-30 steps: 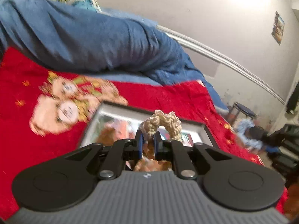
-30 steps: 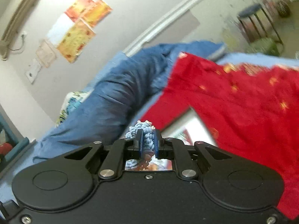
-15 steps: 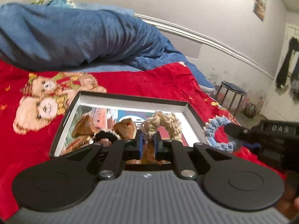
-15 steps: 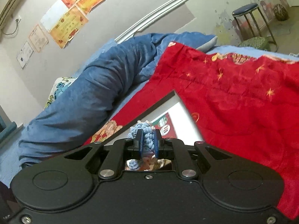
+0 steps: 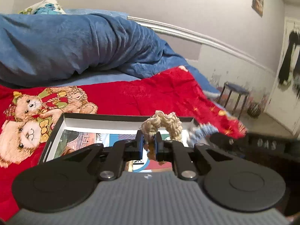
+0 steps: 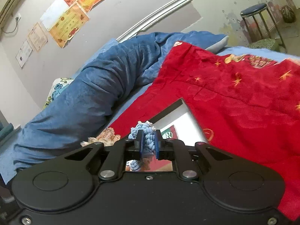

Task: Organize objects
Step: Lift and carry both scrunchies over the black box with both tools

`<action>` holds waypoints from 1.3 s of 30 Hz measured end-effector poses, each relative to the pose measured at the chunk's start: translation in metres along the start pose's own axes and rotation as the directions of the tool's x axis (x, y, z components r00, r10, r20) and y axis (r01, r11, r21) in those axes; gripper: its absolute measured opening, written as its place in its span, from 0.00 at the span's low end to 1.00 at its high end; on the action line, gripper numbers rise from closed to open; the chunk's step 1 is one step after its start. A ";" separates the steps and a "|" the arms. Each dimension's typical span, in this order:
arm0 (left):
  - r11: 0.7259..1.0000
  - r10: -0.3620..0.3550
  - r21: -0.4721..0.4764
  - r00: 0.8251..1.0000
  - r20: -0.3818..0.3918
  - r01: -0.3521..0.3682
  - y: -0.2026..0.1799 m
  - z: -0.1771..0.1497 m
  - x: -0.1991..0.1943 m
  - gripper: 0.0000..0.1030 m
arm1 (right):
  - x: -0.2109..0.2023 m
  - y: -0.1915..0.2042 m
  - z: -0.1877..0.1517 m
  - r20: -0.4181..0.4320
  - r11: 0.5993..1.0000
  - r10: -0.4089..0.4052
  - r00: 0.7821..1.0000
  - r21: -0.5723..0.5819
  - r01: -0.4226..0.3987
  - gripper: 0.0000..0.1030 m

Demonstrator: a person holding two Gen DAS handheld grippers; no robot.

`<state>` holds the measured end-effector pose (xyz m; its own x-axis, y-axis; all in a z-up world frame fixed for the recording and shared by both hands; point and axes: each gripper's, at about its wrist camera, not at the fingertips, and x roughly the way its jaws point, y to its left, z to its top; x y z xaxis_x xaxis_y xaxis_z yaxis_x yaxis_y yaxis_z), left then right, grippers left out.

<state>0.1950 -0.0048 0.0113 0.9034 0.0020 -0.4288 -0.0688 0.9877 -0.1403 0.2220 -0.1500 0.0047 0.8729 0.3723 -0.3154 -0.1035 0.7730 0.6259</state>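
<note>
Red bedspread (image 5: 150, 95) is bounded behind by a blue duvet (image 5: 78, 45); a black-rimmed tray (image 5: 56, 129) lies on it.
Cream scrunchie (image 5: 163, 123) is clamped by the left gripper (image 5: 149, 146) above the tray; blue scrunchie (image 6: 147, 140) is pinched by the right gripper (image 6: 148, 146).

Blue scrunchie (image 5: 201, 132) blurred (right gripper (image 5: 221, 140) too); tray (image 5: 56, 129) half-hidden.

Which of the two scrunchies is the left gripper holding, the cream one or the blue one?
The cream scrunchie: the left gripper is shut on it above the box. The blue scrunchie is pinched in the right gripper.
</note>
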 end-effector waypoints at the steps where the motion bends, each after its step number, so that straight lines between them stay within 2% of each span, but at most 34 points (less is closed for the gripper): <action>1: 1.000 0.008 0.015 1.000 -0.007 -0.008 0.000 -0.003 0.005 0.14 | 0.008 -0.003 -0.002 0.006 1.000 0.009 1.000 0.010 -0.009 0.12; 8: 0.999 0.040 0.011 0.997 -0.060 -0.040 0.006 -0.014 0.023 0.14 | 0.041 -0.027 -0.018 0.002 0.998 -0.002 1.000 0.070 0.002 0.12; 13: 1.000 0.021 0.013 0.996 -0.083 -0.020 0.004 -0.023 0.023 0.14 | 0.037 -0.029 -0.024 0.021 0.998 0.006 1.000 0.064 -0.007 0.12; 19: 0.998 0.025 0.053 0.998 -0.063 -0.022 -0.006 -0.025 0.016 0.14 | 0.028 -0.028 -0.028 0.028 0.999 0.013 1.000 0.050 -0.014 0.12; 39: 0.998 0.028 0.066 0.996 -0.080 -0.022 -0.006 -0.027 0.023 0.15 | 0.028 -0.010 -0.036 -0.011 0.998 -0.026 1.000 -0.051 0.025 0.12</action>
<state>0.2047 -0.0149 -0.0215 0.8645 0.0168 -0.5024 -0.0610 0.9956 -0.0716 0.2305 -0.1287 -0.0365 0.8701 0.3579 -0.3389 -0.1057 0.8071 0.5810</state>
